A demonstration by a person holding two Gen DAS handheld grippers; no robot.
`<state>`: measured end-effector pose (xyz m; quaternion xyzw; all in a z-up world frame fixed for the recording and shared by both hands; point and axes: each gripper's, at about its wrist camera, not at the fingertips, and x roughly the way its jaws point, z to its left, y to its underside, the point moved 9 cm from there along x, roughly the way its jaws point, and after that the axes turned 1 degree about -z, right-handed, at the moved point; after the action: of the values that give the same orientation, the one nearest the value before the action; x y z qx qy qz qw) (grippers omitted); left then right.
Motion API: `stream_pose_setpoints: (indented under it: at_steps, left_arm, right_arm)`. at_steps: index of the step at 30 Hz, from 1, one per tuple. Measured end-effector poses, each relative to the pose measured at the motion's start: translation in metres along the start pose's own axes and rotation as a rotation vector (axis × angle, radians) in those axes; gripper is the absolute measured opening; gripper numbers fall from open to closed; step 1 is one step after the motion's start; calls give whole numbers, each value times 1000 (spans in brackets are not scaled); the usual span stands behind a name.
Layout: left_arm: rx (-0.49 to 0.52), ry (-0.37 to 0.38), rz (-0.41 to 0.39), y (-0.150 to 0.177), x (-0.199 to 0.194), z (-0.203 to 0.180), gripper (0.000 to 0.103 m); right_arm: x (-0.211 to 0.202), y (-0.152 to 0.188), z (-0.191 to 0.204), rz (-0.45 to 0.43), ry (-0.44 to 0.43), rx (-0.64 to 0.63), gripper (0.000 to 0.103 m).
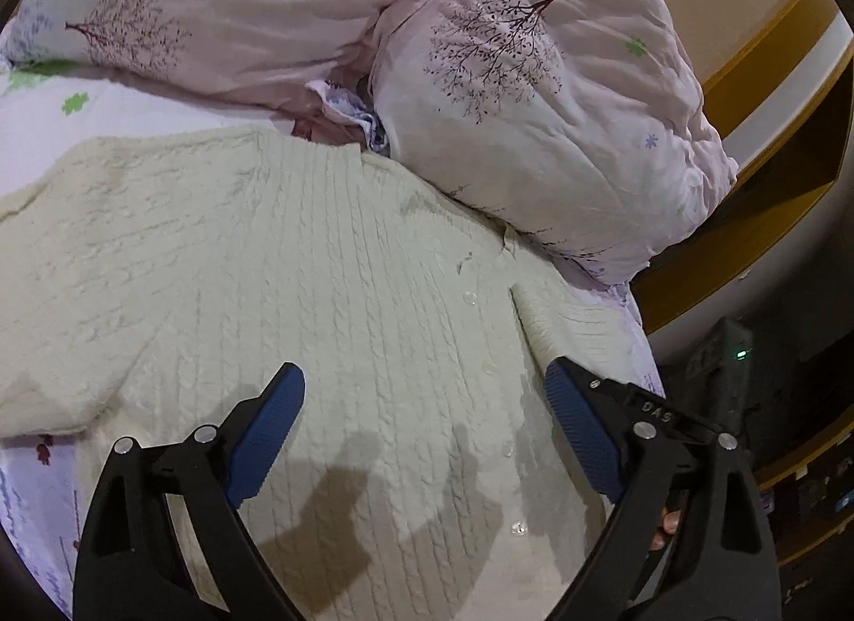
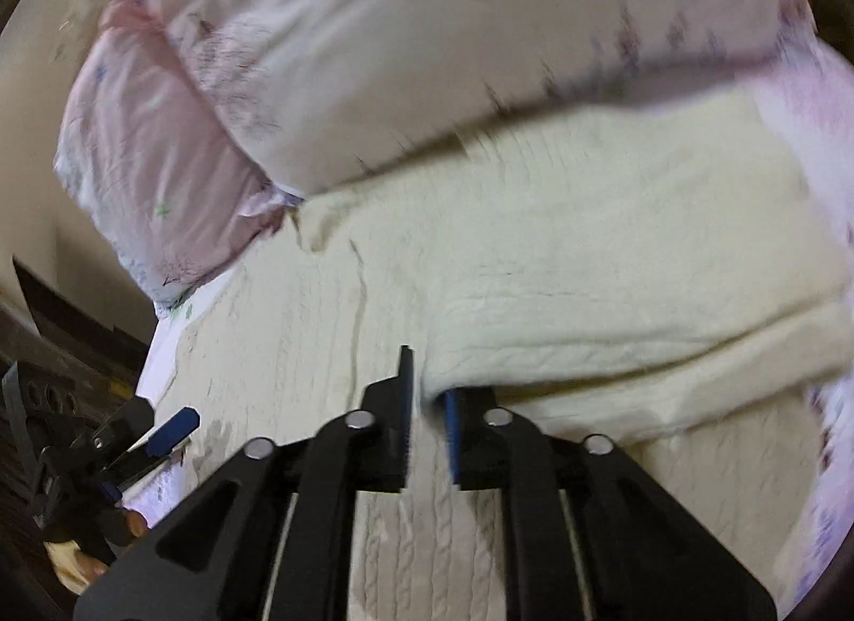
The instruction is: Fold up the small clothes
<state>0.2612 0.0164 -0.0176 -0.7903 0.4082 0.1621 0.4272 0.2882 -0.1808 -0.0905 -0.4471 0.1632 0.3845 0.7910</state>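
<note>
Cream cable-knit cardigan (image 1: 331, 290) lies flat, buttons up, on the floral bedsheet (image 1: 37, 466) near the pillows (image 1: 539, 103). Right gripper (image 2: 427, 439) pinches a sleeve fold (image 2: 614, 354), likely to carry it inward. Left gripper (image 1: 424, 429) hovers spread wide over the placket, holding nothing.

Indoor light is soft and moderate, falling from above and behind the cameras. In the left wrist view the picture is sharp: the left claw (image 1: 424, 423) throws dark, fairly crisp shadows onto the cream cardigan (image 1: 320, 300), and the knit ribs read clearly. Its right side falls into a dim room where a small green light (image 1: 741, 354) glows. The right wrist view is smeared by motion blur across the pillows (image 2: 373, 60). Both views bend at the edges, with black corners.
</note>
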Motion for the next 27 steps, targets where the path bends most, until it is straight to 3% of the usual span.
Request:
stream_pose_setpoints:
  at_steps: [2, 7, 12, 13, 14, 16, 18, 21, 24, 25, 27]
  left_arm:
    - [5, 0, 2, 0, 1, 0, 93]
    - [2, 21, 5, -1, 2, -1, 93]
    - [-2, 30, 16, 0, 3, -1, 93]
    - [-3, 30, 17, 0, 3, 0, 93]
    - [-7, 30, 17, 0, 3, 1, 93]
    - [-21, 36, 20, -1, 2, 4, 93]
    - [-44, 49, 17, -3, 1, 6, 90]
    - [-97, 82, 29, -4, 3, 10, 89]
    - [-163, 121, 46, -3, 8, 13, 87]
    - [-186, 137, 51, -3, 11, 13, 85]
    - [-222, 147, 65, -2, 16, 16, 83]
  right_arm:
    - [-6, 1, -13, -1, -39, 99, 42]
    - [-26, -13, -52, -71, -64, 290, 42]
    - [-42, -33, -82, -160, 23, 386, 42]
    - [-43, -37, -83, -178, 53, 382, 40]
    - [-46, -42, -85, -202, 101, 368, 29]
    - [-49, -51, -83, -243, 200, 312, 11]
    - [-51, -62, -64, -289, 252, 220, 7]
    - [-49, -66, -20, -312, 210, 63, 7]
    - [-25, -43, 54, -199, 60, -188, 10]
    - [-8, -24, 80, -107, 4, -287, 11]
    - [10, 2, 103, -12, -30, -380, 21]
